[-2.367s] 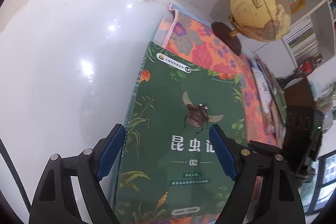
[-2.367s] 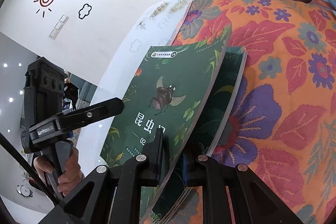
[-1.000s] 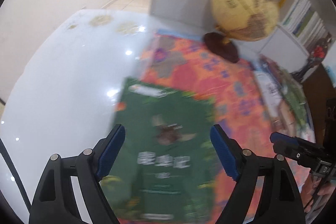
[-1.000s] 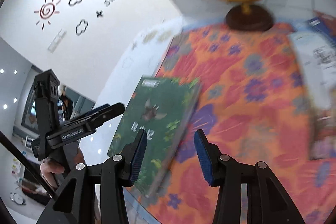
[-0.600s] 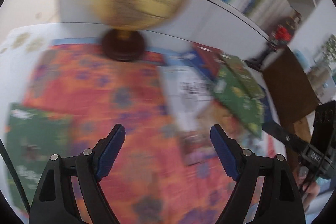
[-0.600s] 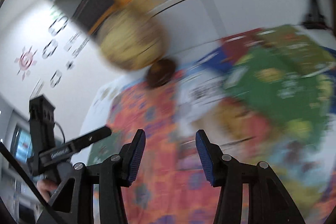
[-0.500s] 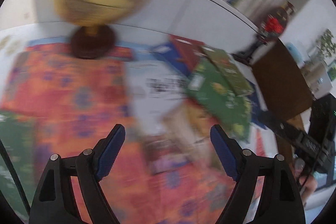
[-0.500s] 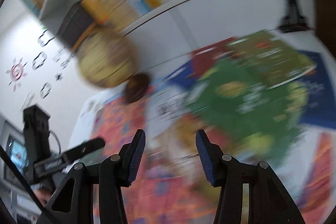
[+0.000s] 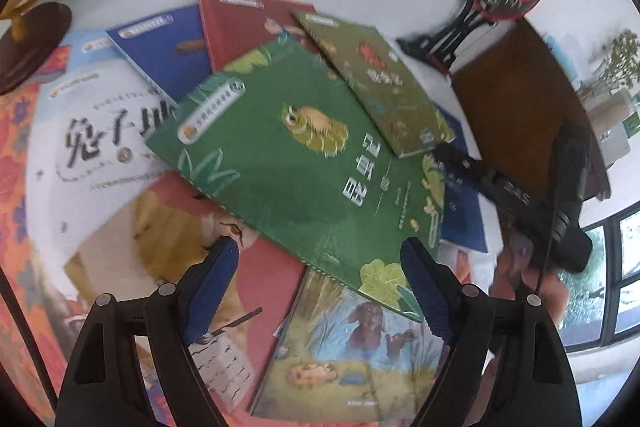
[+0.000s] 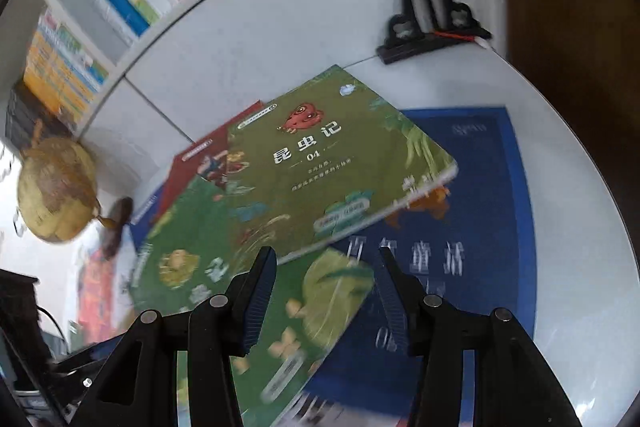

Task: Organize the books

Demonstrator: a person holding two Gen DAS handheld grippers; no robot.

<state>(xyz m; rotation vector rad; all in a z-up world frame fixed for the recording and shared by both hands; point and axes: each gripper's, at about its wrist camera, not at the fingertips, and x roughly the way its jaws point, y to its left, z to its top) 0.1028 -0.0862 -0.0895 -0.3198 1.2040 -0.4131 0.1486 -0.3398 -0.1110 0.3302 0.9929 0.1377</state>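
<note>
Because the books lie fanned and overlapping, we hover both the left gripper and right gripper wide open and empty, probably lining up the bright green book just ahead.

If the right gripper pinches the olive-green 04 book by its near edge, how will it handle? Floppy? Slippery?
The olive-green 04 book looks like a thin softcover, so it will probably droop if held by one edge. Its cover seems glossy, so it may slide off the bright green book beneath. The right gripper is open and apart from it.
</note>
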